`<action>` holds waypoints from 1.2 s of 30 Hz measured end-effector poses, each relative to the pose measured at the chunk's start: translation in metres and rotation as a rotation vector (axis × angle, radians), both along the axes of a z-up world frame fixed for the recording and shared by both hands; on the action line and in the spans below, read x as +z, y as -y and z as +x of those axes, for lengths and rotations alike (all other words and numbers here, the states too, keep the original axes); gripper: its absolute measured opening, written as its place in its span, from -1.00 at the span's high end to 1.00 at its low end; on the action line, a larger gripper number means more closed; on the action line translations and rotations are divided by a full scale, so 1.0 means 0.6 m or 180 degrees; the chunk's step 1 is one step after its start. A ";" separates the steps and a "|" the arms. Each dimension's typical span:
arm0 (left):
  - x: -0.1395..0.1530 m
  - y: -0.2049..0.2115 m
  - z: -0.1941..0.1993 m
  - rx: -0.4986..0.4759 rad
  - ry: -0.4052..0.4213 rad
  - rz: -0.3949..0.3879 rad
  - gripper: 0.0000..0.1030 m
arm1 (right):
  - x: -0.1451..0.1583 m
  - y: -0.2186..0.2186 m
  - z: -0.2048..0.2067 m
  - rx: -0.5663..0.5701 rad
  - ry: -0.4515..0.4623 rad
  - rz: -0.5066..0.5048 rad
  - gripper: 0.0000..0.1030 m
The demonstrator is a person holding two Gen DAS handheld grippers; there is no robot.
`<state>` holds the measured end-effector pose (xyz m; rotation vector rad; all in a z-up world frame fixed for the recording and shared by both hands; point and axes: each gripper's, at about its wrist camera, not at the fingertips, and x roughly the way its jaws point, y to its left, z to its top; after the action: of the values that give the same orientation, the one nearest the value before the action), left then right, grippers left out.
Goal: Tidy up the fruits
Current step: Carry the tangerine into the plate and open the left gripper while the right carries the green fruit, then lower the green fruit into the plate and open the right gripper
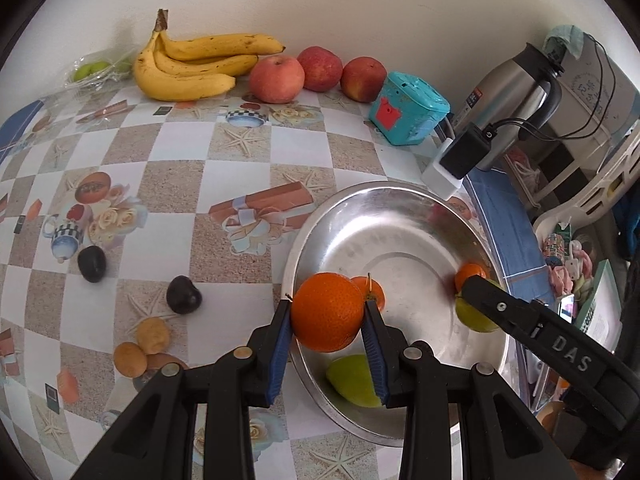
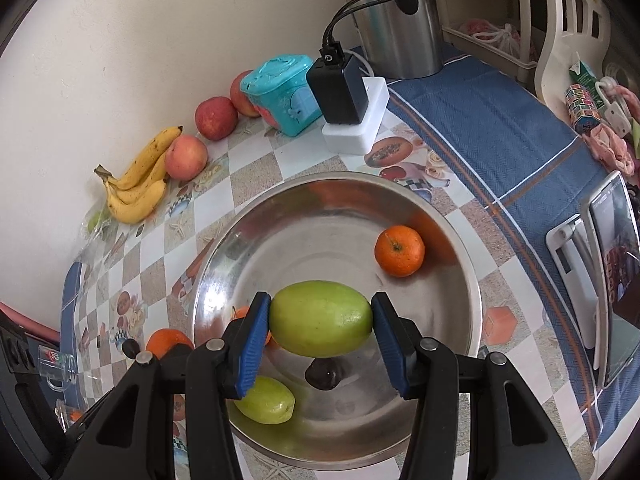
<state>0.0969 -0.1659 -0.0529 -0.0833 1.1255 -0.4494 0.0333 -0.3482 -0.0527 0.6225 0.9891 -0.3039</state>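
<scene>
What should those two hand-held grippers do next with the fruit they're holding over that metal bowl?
Probably lower and let go. The left hand-held gripper is clamped on an orange above the rim of the steel bowl, and the right hand-held gripper holds a green fruit over its middle. Fruit already lies inside, so easing both down first should avoid a knock.

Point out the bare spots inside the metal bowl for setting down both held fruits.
The bowl is bare across its middle and far wall, between the small orange and the left rim. The near side is crowded: a green fruit, a dark fruit, another small orange.
</scene>
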 end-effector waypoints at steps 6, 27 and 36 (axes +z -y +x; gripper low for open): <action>-0.010 0.004 0.001 -0.0027 -0.0030 0.0042 0.28 | -0.023 -0.001 0.005 -0.0015 -0.0093 0.0013 -0.03; -0.017 0.005 0.002 -0.0062 -0.0110 0.0062 0.24 | -0.050 -0.009 0.014 0.0037 -0.0283 -0.0008 -0.03; -0.013 0.006 0.002 -0.0088 -0.0093 0.0033 0.02 | -0.048 -0.005 0.014 0.0017 -0.0273 -0.0019 -0.04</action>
<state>0.0978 -0.1696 -0.0608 -0.0656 1.1587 -0.4682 0.0417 -0.3451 -0.0814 0.6054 1.0714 -0.3309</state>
